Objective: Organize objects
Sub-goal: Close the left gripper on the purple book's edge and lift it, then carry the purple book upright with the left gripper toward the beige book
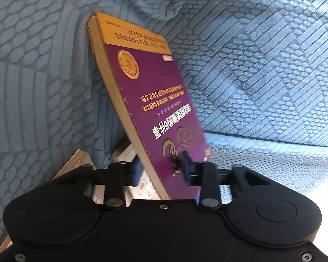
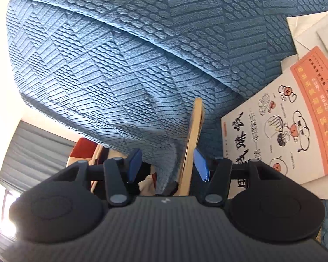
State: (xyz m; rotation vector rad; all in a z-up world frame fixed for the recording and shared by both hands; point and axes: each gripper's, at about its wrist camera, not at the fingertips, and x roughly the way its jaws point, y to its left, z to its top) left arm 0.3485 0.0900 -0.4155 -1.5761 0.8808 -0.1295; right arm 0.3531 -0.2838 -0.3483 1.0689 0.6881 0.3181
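Note:
A purple book (image 1: pixel 155 100) with a gold top band and gold seal is held tilted above the blue textured sofa. My left gripper (image 1: pixel 161 170) is shut on its lower edge, one blue pad on each side. In the right wrist view the same book shows edge-on (image 2: pixel 193 139) between the open blue pads of my right gripper (image 2: pixel 167 166); the pads stand apart from it. A white and orange illustrated book (image 2: pixel 284 126) lies flat on the sofa to the right of that gripper.
The blue textured sofa cushions (image 2: pixel 120 65) fill both views. More books lie under the left gripper (image 1: pixel 129 152), and white papers (image 2: pixel 308 30) lie at the far right. A room with grey curtains (image 2: pixel 32 148) shows beyond the sofa's edge.

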